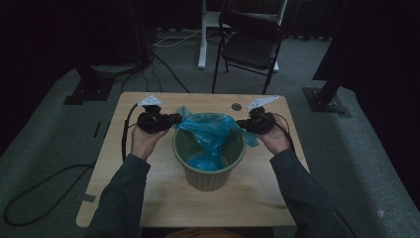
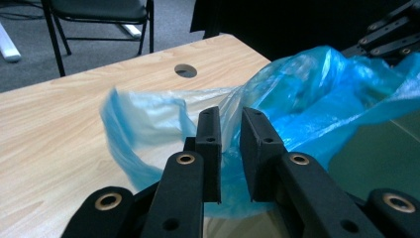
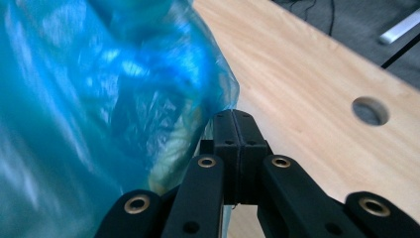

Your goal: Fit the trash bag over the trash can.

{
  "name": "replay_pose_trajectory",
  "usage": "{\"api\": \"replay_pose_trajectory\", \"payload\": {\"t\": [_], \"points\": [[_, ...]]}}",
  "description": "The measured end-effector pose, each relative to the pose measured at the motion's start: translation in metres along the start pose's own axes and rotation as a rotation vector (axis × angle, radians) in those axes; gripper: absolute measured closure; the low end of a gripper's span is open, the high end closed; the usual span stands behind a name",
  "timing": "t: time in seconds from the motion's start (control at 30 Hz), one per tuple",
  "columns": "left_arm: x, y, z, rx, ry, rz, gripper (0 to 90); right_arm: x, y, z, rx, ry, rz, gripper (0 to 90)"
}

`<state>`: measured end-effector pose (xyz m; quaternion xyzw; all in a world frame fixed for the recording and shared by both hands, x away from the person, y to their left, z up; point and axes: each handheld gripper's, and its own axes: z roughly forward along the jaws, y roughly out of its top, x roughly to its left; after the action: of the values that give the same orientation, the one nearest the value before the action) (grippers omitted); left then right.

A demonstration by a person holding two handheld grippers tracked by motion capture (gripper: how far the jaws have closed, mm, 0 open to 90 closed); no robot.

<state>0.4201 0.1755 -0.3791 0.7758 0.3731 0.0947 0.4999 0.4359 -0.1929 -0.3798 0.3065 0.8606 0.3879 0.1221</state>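
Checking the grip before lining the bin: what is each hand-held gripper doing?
Left hand-held gripper: open, blue bag between its jaws.
Right hand-held gripper: shut on the bag's edge.

Blue bag blurs and runs off the left edge.

Dark grey-green long sleeves, black two-jaw tool — brass-ringed screws, grey three-cornered plate, trailing black cable

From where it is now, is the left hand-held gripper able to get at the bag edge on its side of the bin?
Probably yes. The left hand-held gripper already has the blue bag film running between its jaws, which stand slightly apart, beside the green bin. Nothing blocks it; the right hand-held gripper is at the opposite edge.
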Motion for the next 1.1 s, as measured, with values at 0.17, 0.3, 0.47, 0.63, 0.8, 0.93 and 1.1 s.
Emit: {"api": "replay_pose_trajectory", "payload": {"t": [0.17, 0.3, 0.47, 0.63, 0.8, 0.93, 1.1], "points": [[0.0, -0.005, -0.005, -0.004, -0.016, -0.009, 78.7, 0.0, -0.012, -0.003, -0.009, 0.042, 0.029, 90.0], [-0.002, -0.011, -0.011, -0.012, -0.062, -0.012, 78.5, 0.003, -0.021, -0.011, -0.016, 0.061, 0.029, 90.0], [-0.001, -0.01, -0.02, -0.036, -0.087, -0.026, 77.6, 0.008, -0.027, -0.023, -0.025, 0.03, 0.007, 84.8], [-0.002, -0.006, -0.02, -0.042, -0.113, -0.031, 72.1, 0.009, -0.024, -0.04, -0.089, 0.001, 0.021, 74.7], [-0.004, -0.004, -0.012, -0.028, -0.132, -0.026, 62.6, 0.015, -0.02, -0.053, -0.152, 0.009, 0.023, 67.7], [-0.008, -0.004, -0.006, -0.004, -0.135, -0.017, 63.7, 0.021, -0.019, -0.056, -0.17, 0.034, 0.005, 64.2], [-0.005, -0.007, -0.009, -0.004, -0.139, -0.04, 71.5, 0.021, -0.022, -0.05, -0.138, 0.066, 0.007, 62.2]]}}
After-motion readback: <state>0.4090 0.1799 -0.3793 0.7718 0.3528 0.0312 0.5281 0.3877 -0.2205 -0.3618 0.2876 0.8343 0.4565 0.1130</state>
